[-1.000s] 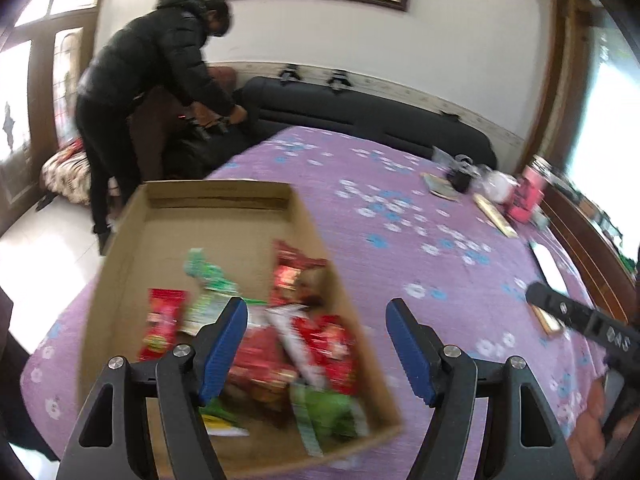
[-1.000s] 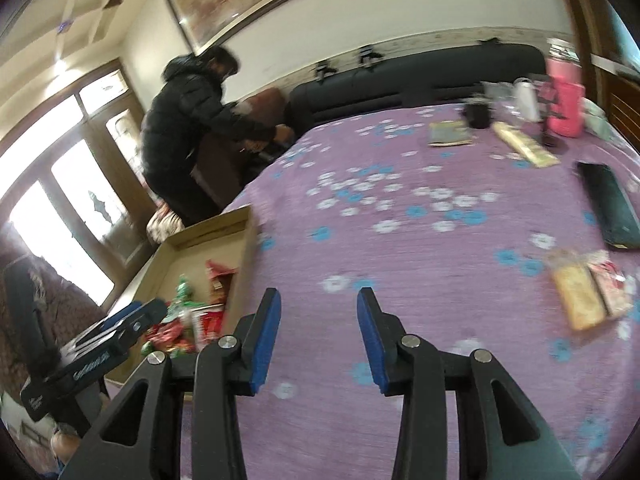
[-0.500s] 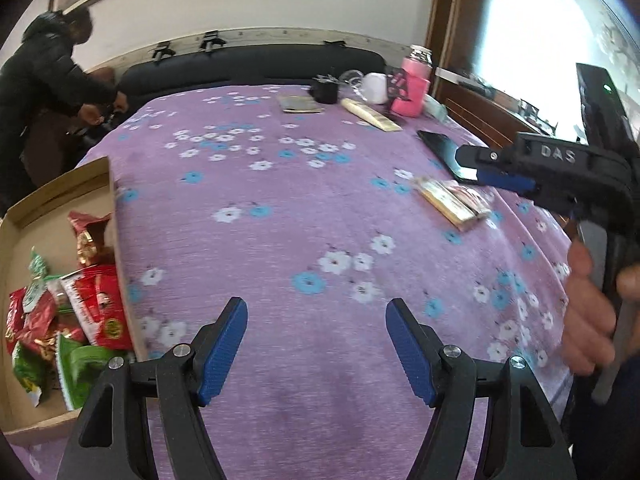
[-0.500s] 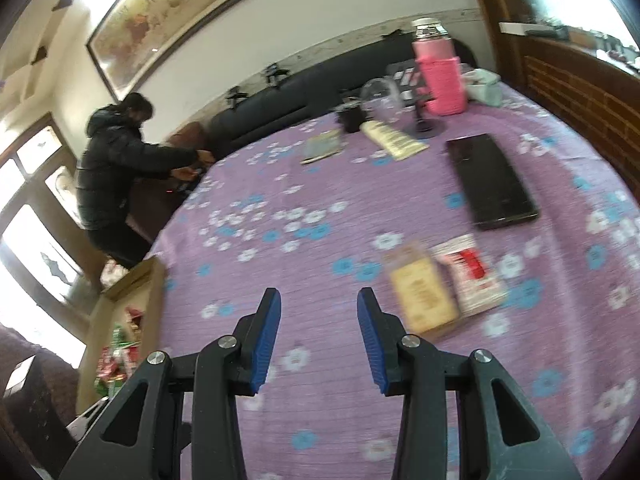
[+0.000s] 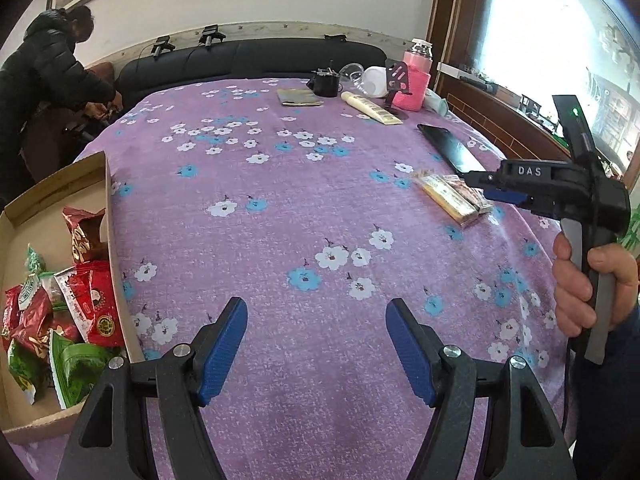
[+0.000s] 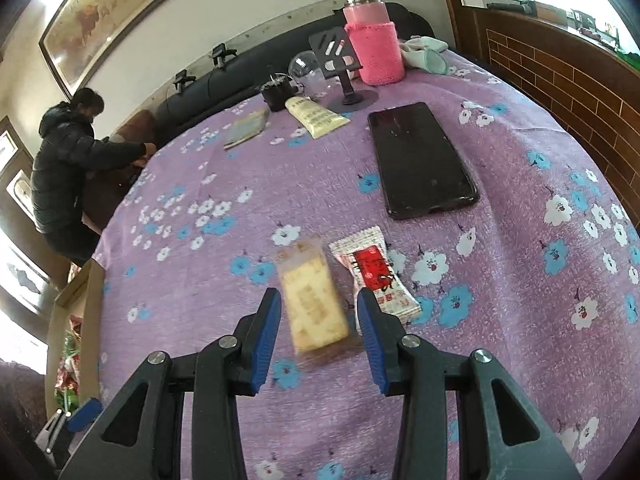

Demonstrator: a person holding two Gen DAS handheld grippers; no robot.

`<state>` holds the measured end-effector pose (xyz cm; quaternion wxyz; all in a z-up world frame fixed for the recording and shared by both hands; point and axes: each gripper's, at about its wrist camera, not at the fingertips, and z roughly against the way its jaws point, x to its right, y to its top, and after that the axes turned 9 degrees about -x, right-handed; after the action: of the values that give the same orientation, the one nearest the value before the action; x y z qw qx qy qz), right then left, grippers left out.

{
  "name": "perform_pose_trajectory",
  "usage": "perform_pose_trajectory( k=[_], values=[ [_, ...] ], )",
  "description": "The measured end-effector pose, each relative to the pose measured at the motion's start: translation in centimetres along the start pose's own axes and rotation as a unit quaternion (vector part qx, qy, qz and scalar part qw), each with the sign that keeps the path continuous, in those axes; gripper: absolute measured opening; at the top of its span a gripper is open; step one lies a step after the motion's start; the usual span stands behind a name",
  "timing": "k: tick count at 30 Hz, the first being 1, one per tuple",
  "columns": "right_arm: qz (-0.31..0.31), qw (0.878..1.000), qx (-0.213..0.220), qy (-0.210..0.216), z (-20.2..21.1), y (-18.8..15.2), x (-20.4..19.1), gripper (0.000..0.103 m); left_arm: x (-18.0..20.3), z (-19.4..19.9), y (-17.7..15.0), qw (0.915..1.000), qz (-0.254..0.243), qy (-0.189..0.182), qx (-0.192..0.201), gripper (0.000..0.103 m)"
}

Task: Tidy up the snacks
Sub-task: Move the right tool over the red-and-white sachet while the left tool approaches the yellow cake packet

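A clear pack of yellow crackers (image 6: 314, 300) and a white snack packet with a red label (image 6: 376, 274) lie side by side on the purple flowered cloth (image 6: 500, 184). My right gripper (image 6: 319, 322) is open, its jaws on either side of the cracker pack's near end, just above it. The two snacks (image 5: 454, 198) show in the left wrist view with the right gripper (image 5: 496, 190) over them. My left gripper (image 5: 316, 342) is open and empty above the cloth. A cardboard box (image 5: 102, 184) with several red and green snack bags (image 5: 86, 300) sits at the left.
A black phone (image 6: 420, 160) lies just beyond the snacks. Further back stand a pink bottle (image 6: 374, 46), a phone stand (image 6: 338, 56), a cream tube (image 6: 316, 116), a black cup (image 6: 276, 94) and a booklet (image 6: 246, 128). A person in black (image 5: 44, 80) bends beyond the table's far left.
The right gripper has swung from the box side across the cloth to the two snacks and now straddles the cracker pack. The left gripper has turned away from the box toward the table's middle.
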<state>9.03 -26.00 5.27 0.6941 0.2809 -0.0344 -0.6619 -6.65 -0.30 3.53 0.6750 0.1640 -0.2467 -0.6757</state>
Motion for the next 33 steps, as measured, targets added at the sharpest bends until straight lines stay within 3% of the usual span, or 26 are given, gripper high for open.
perform_pose_trajectory(
  k=[5,9,23,33],
  values=[
    [0.0,1.0,-0.005,-0.01,-0.7,0.2,0.4,0.037,-0.3,-0.4,0.9,0.9998,0.011,-0.012,-0.008,0.075],
    [-0.002,0.999,0.008,-0.05,-1.1,0.8,1.1,0.036,0.0,-0.5,1.7,0.9998,0.009,-0.017,-0.01,0.075],
    [0.02,0.996,0.001,-0.083,-2.7,1.4,1.2,0.036,0.4,-1.1,2.5,0.9991,0.007,-0.038,-0.021,0.075],
    [0.137,0.988,-0.012,-0.075,-3.2,-1.0,-4.0,0.022,-0.2,-1.2,2.8,0.9992,0.015,-0.03,-0.021,0.075]
  ],
)
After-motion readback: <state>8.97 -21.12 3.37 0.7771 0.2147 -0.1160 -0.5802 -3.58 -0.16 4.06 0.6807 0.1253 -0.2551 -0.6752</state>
